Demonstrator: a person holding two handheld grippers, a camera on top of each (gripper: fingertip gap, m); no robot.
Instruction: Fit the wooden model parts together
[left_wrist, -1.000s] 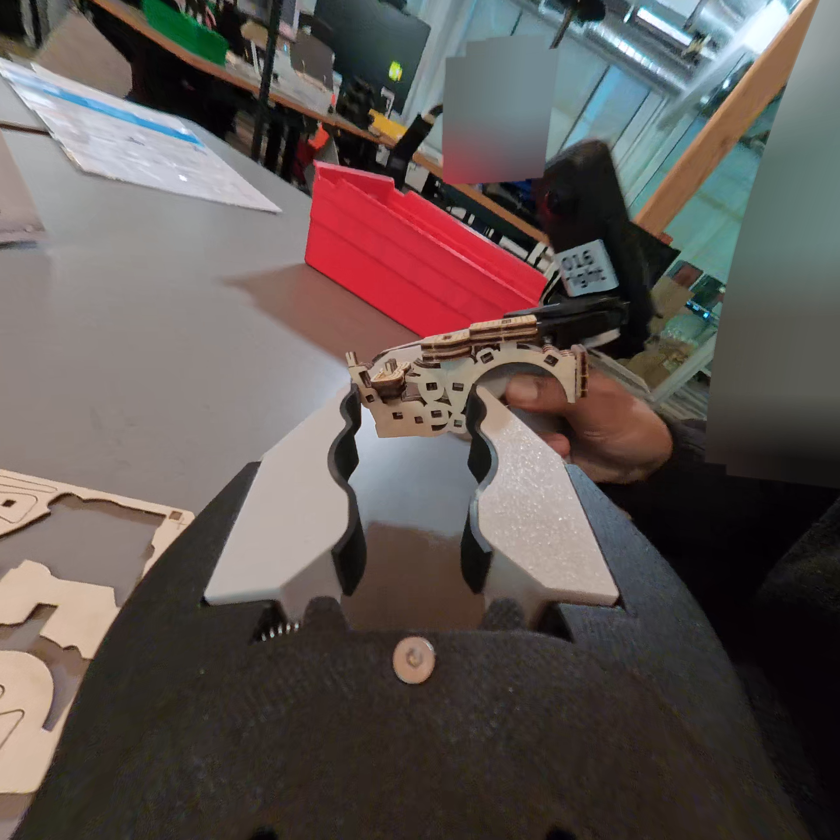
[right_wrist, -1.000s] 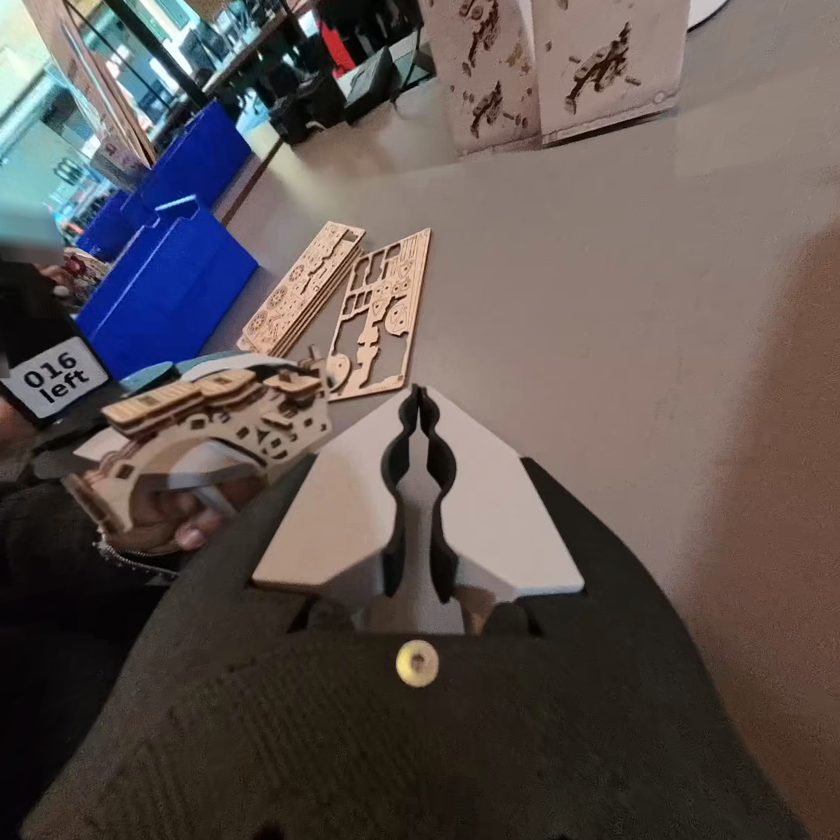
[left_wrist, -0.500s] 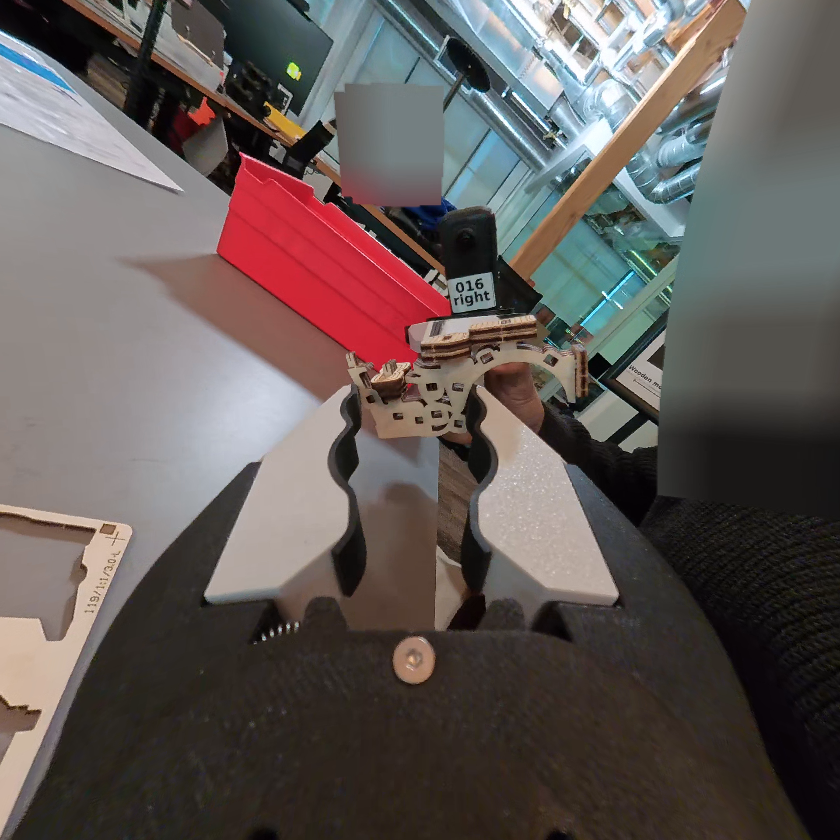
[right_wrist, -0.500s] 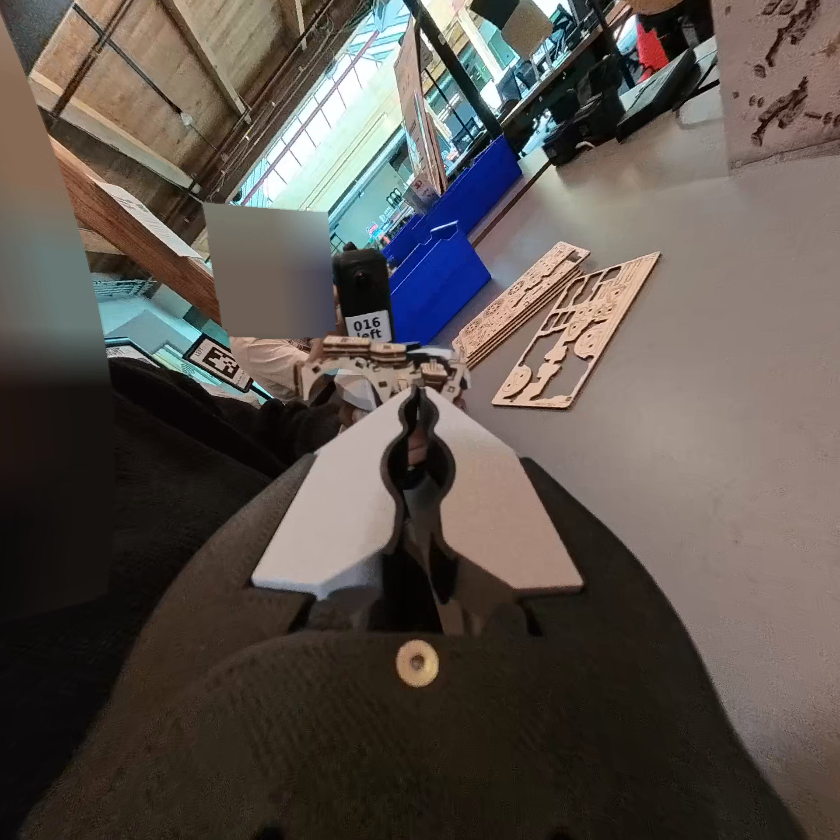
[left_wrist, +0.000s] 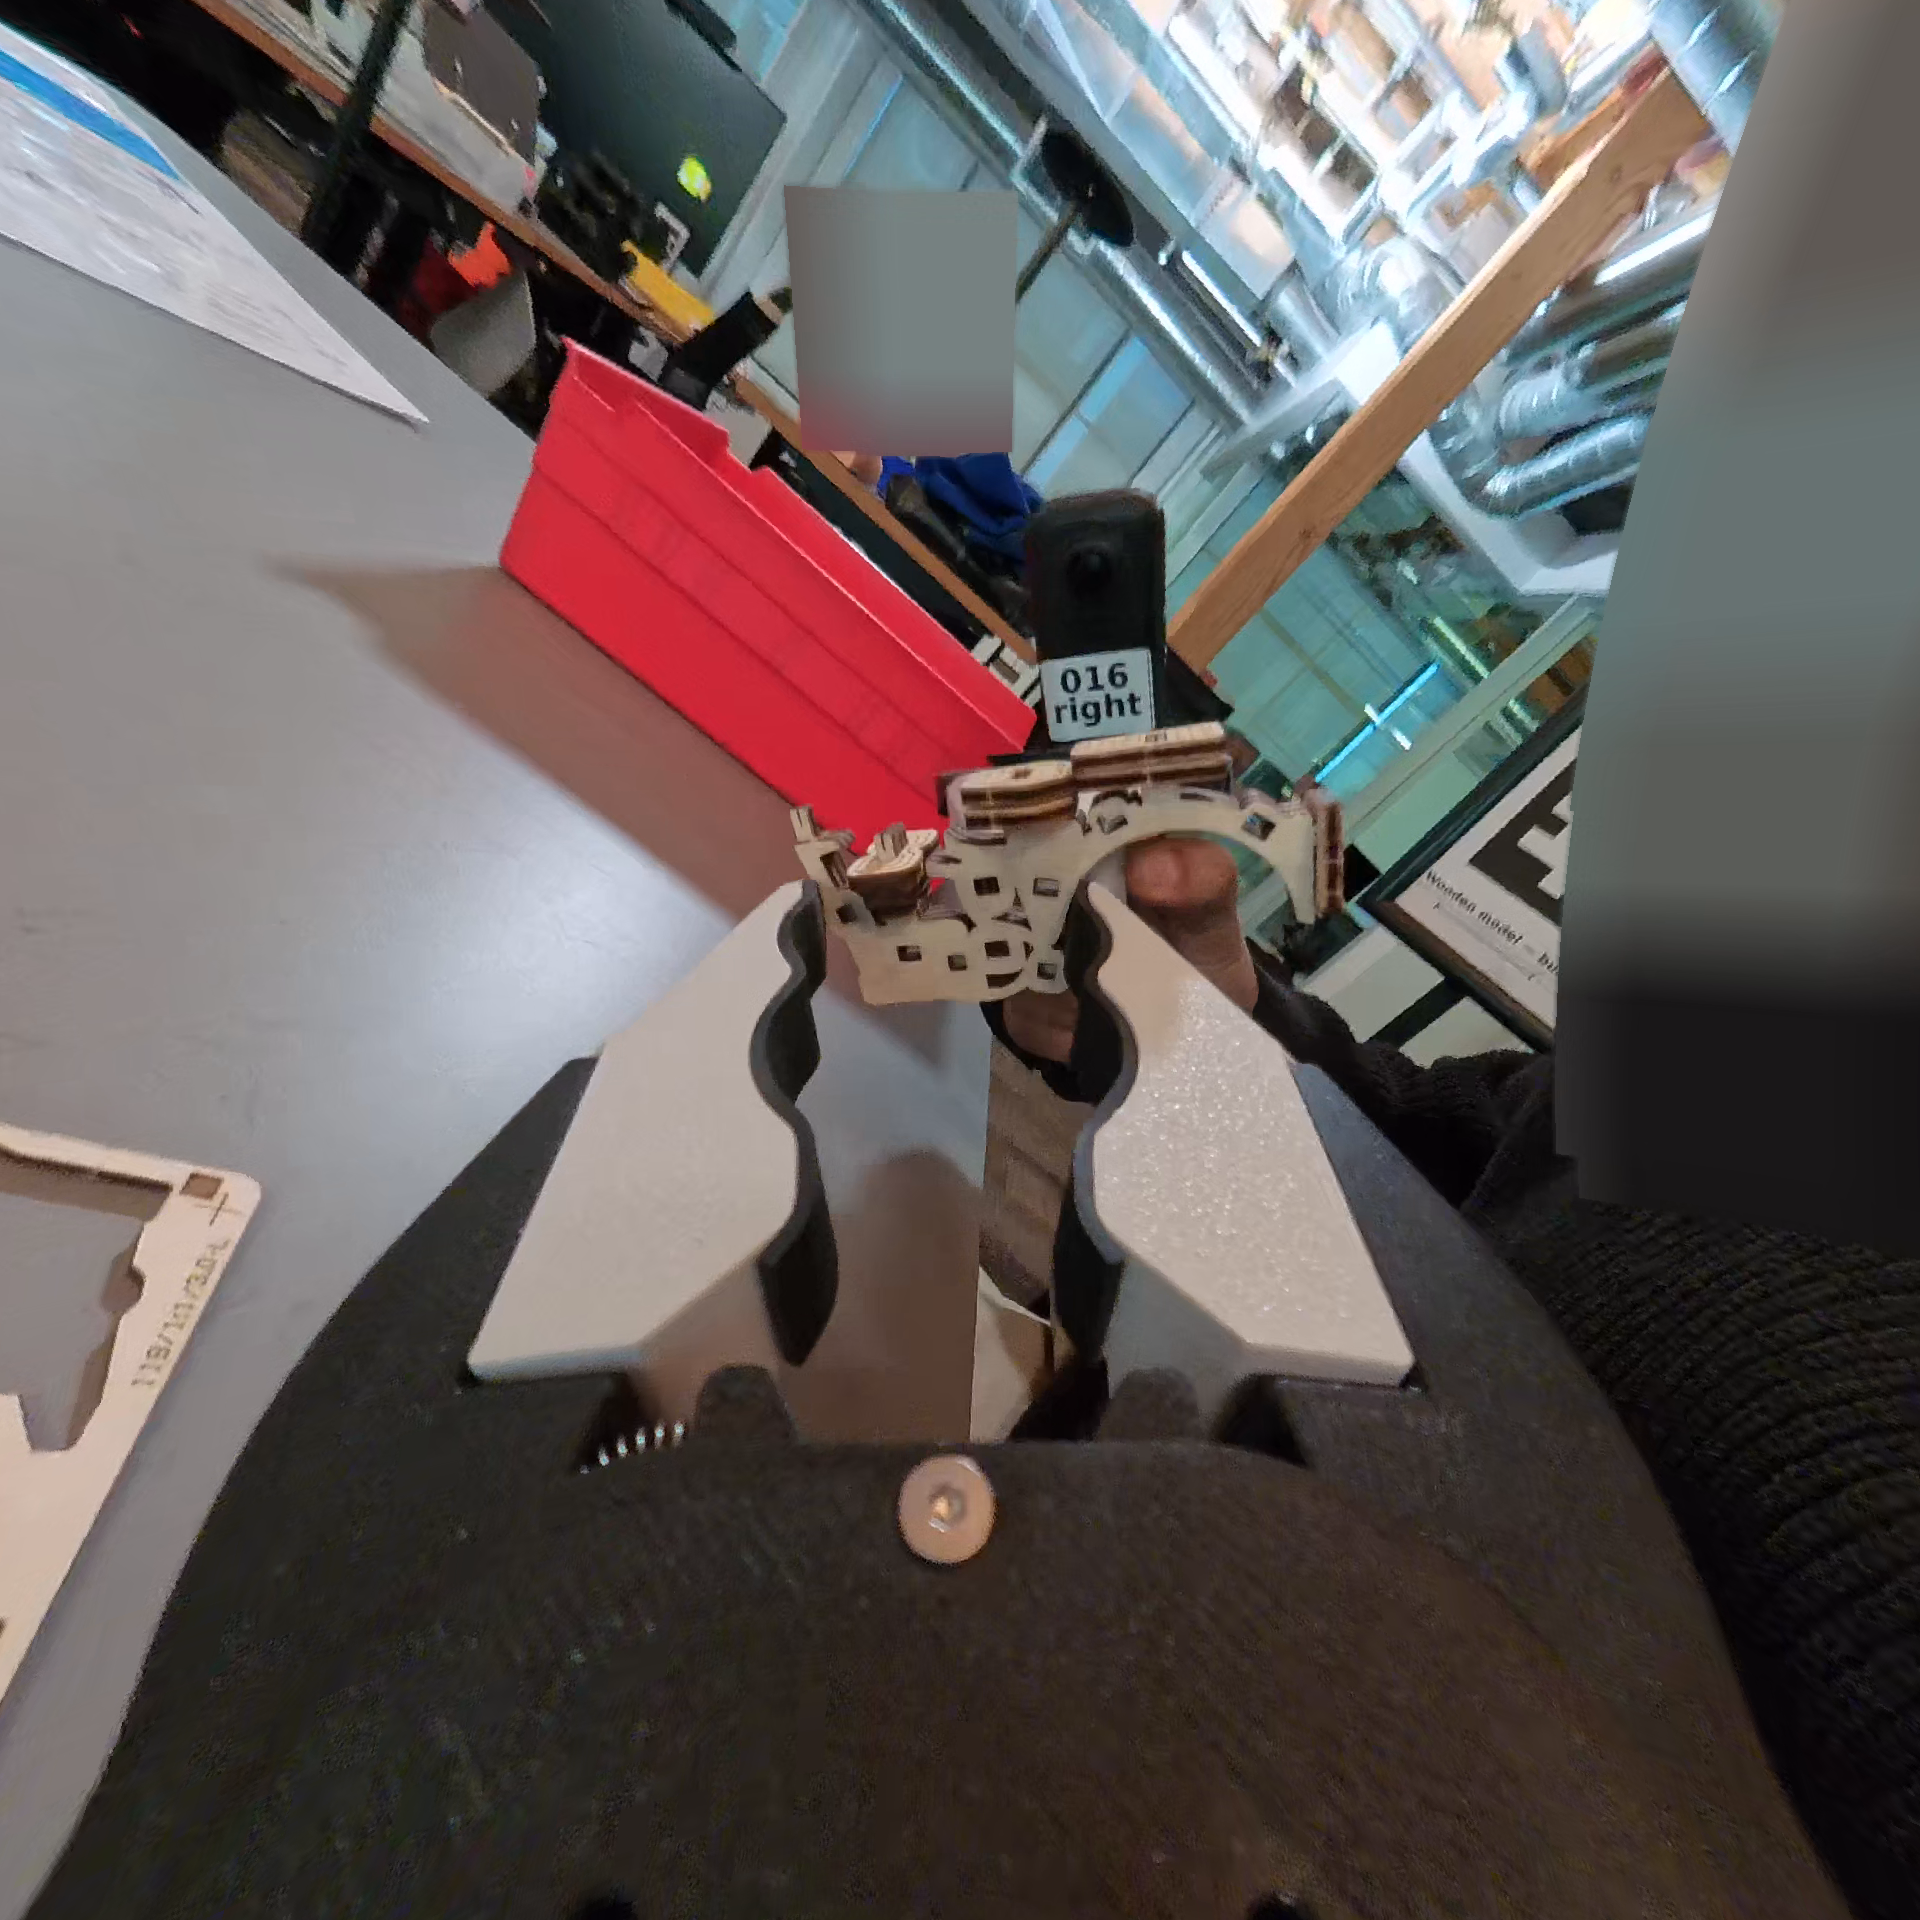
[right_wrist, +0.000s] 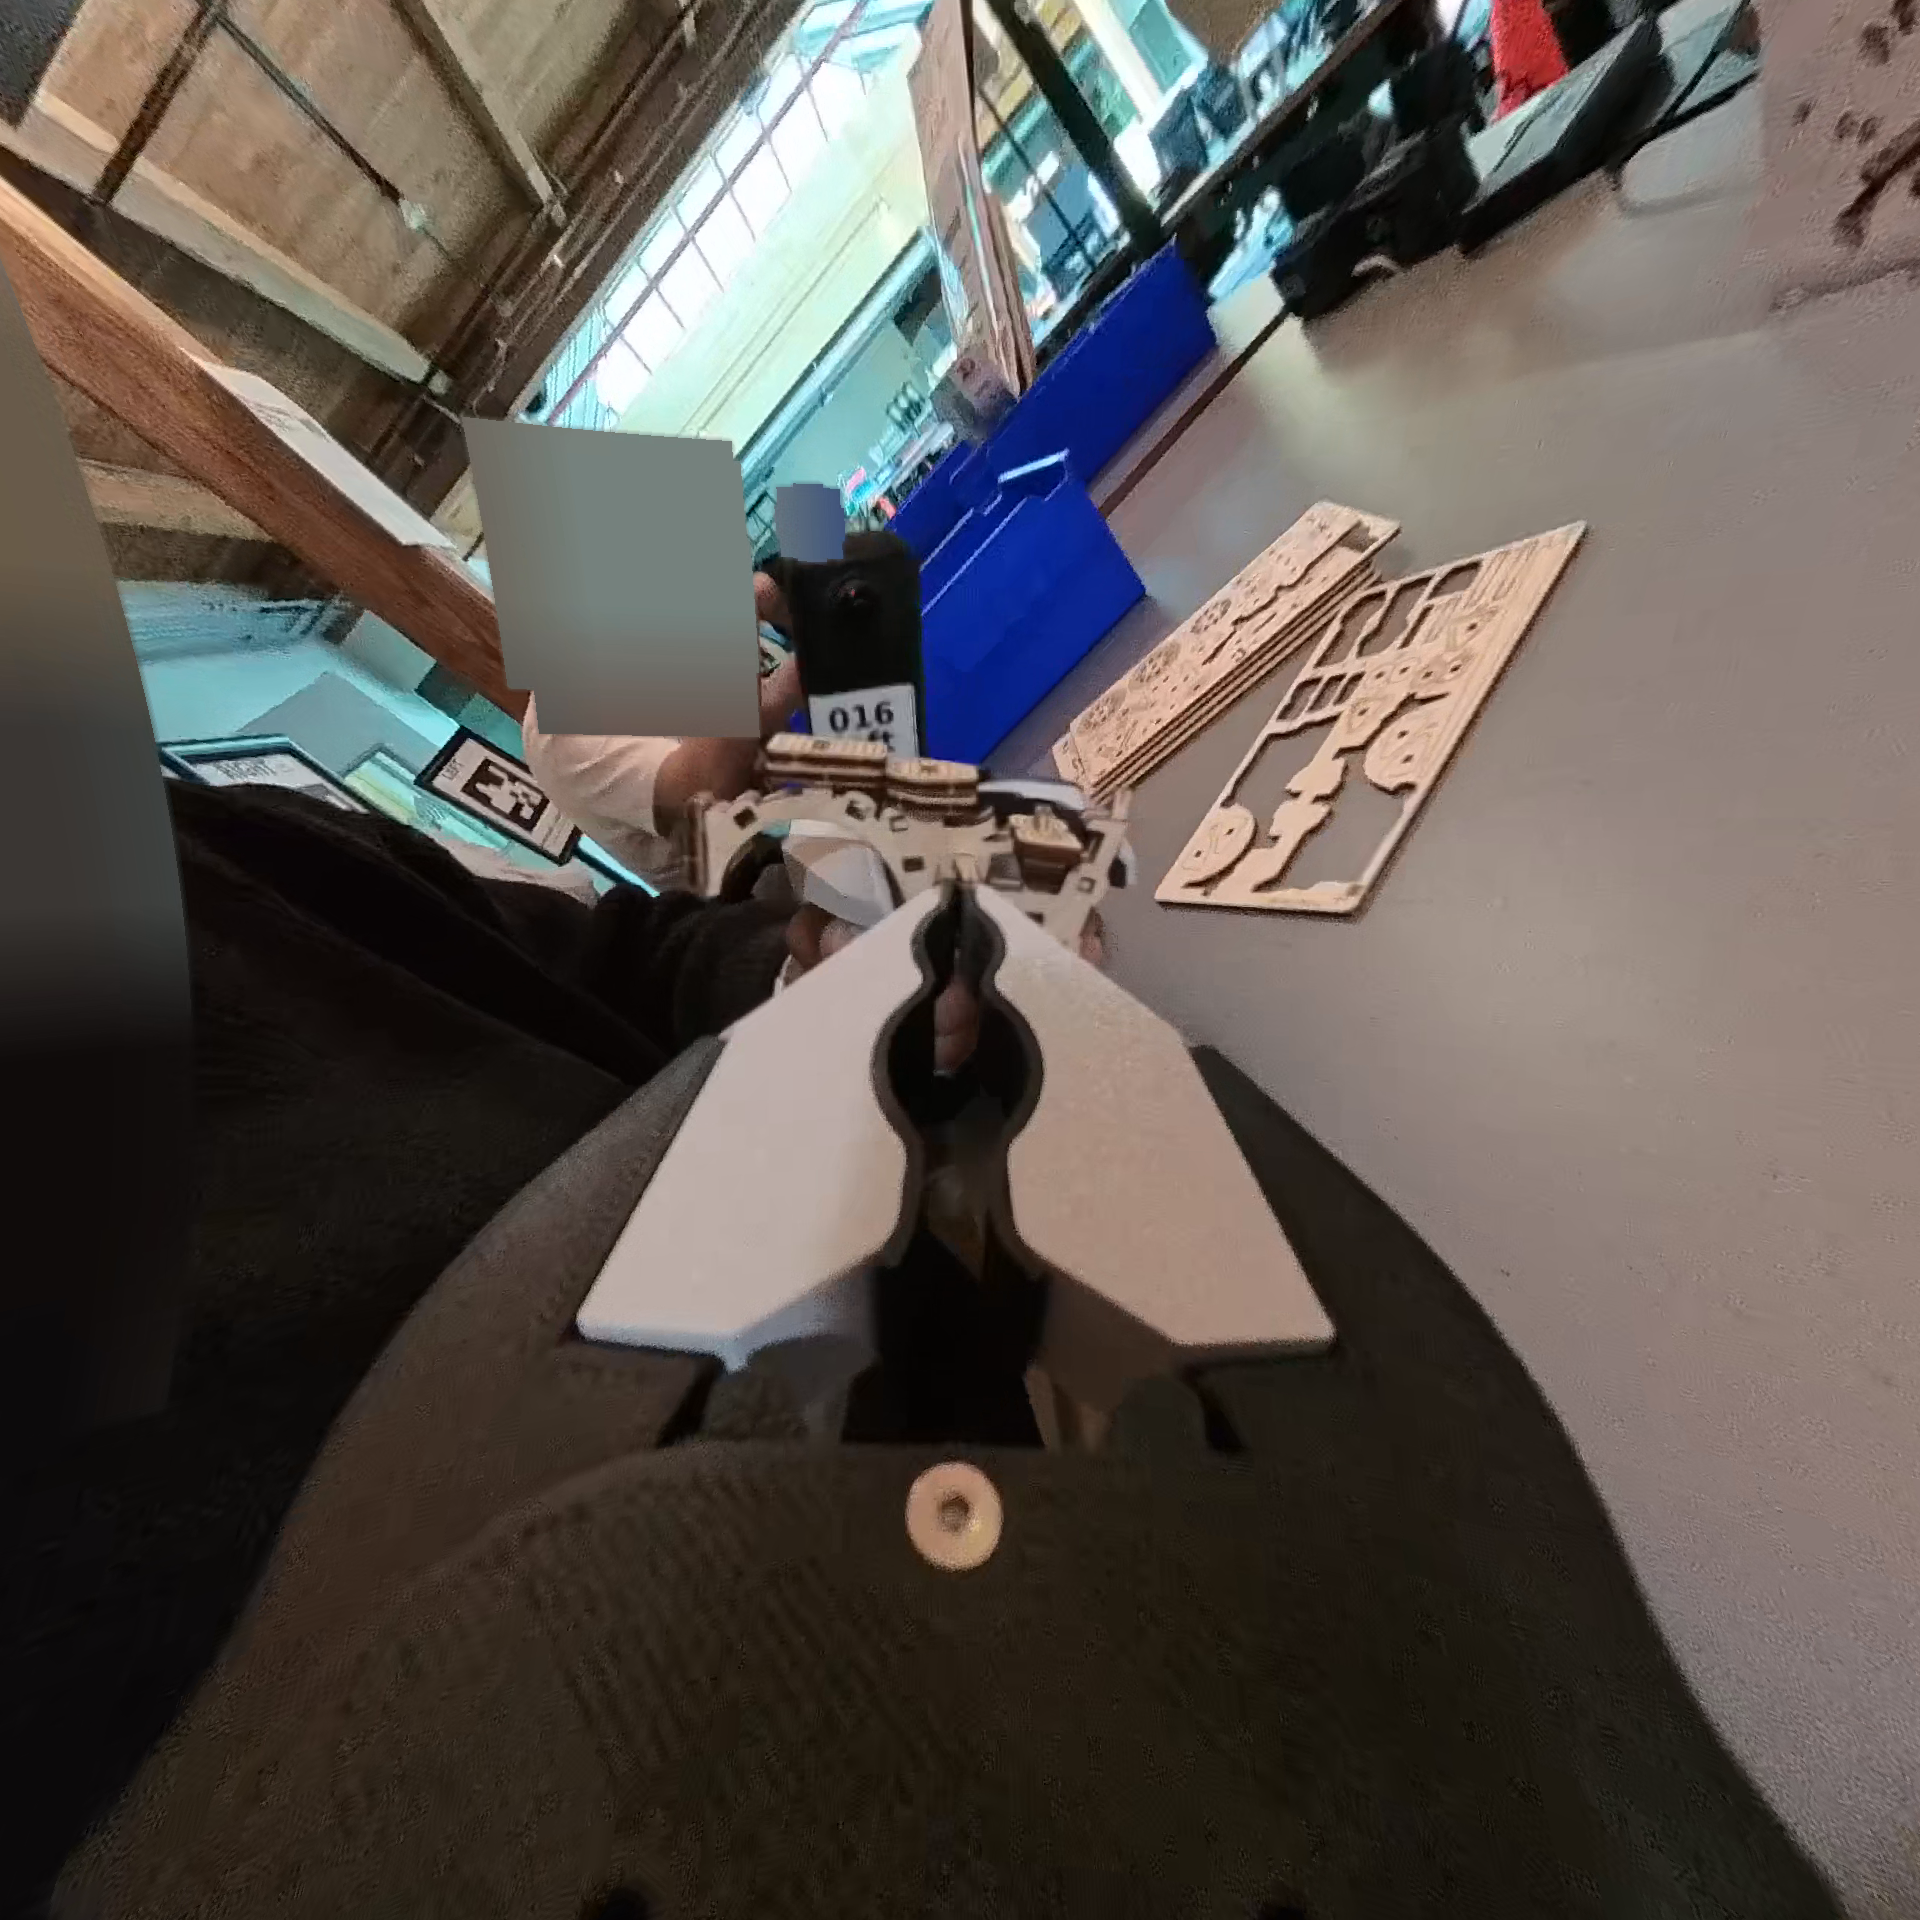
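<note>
A small pale wooden model assembly (left_wrist: 1143, 821), with an arched piece and stacked layers on top, is held above the grey table. My left gripper (left_wrist: 940, 920) is shut on its lower part, one fingertip on each side. My right gripper (right_wrist: 956, 896) is shut, its tips pressed together right at the model's near face (right_wrist: 894, 805). I cannot see anything between its pads. In the left wrist view the right gripper's black camera post (left_wrist: 1096, 613) and a hand stand just behind the model. In the right wrist view a white finger of the left gripper (right_wrist: 831, 868) shows behind the model.
A red bin (left_wrist: 727, 623) and a printed paper sheet (left_wrist: 156, 239) lie beyond on the grey table (left_wrist: 260, 831). A cut-out wooden sheet (left_wrist: 156, 1299) lies at the left. Blue bins (right_wrist: 1029, 603), a stack of wooden sheets (right_wrist: 1226, 665) and a single punched sheet (right_wrist: 1382, 727) lie to the right. The tips of both grippers are at nearly the same place.
My right gripper has swung from pointing at the table to facing the model, its tips now at it. The left gripper has tilted up, still holding the model.
</note>
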